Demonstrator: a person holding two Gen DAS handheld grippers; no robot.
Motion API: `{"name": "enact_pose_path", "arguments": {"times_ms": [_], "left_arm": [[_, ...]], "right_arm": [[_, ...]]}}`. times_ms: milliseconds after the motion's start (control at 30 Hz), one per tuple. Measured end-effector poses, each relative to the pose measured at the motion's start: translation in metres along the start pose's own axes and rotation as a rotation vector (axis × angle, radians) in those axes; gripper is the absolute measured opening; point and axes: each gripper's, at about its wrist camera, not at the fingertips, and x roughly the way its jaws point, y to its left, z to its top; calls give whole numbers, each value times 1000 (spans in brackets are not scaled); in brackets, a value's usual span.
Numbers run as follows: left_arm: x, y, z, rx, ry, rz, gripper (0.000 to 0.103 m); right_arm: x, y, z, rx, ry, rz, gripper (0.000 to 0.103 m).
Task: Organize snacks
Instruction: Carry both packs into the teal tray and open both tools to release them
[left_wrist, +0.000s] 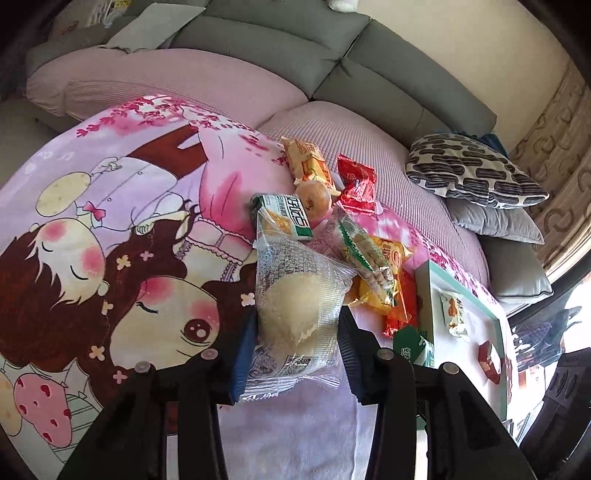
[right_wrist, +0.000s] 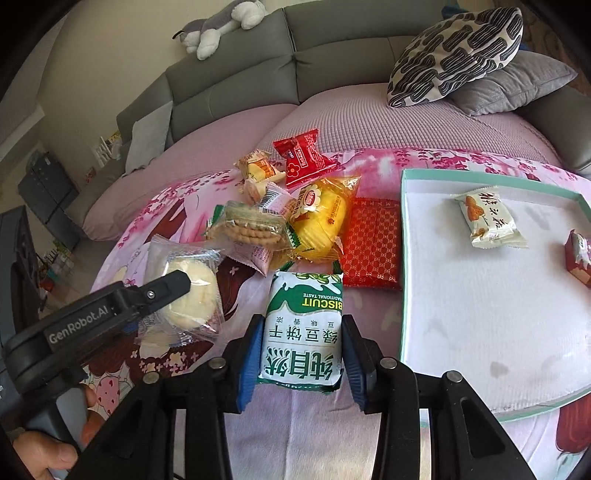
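Note:
My left gripper (left_wrist: 297, 332) is shut on a clear-wrapped pale round cake (left_wrist: 295, 310), which also shows in the right wrist view (right_wrist: 188, 291) beside the left gripper's body (right_wrist: 92, 325). My right gripper (right_wrist: 301, 343) is shut on a green and white biscuit pack (right_wrist: 301, 332), held just left of a teal-rimmed white box lid (right_wrist: 402, 258). A pile of snacks lies beyond: a yellow cake pack (right_wrist: 321, 221), a red packet (right_wrist: 301, 160), a flat red patterned pack (right_wrist: 373, 243), a cracker pack (right_wrist: 255, 223). The lid holds a white nut snack (right_wrist: 487, 218) and a red snack (right_wrist: 580, 256).
Everything lies on a pink cartoon blanket (left_wrist: 110, 229) over a pink-covered grey sofa (right_wrist: 229, 88). Patterned and grey cushions (right_wrist: 458, 48) sit at the far right. A plush toy (right_wrist: 221, 26) lies on the sofa back.

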Motion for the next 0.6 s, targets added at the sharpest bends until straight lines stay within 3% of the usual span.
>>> {"name": "enact_pose_path", "arguments": {"times_ms": [333,600], "left_arm": [[-27,2,8,-11,-86,17,44],[-23,-18,4,35,-74,-8,44]], "right_arm": [[-12,-5,1,11,-15,4,43],[-13,-9,2,17,-11,1,43]]}}
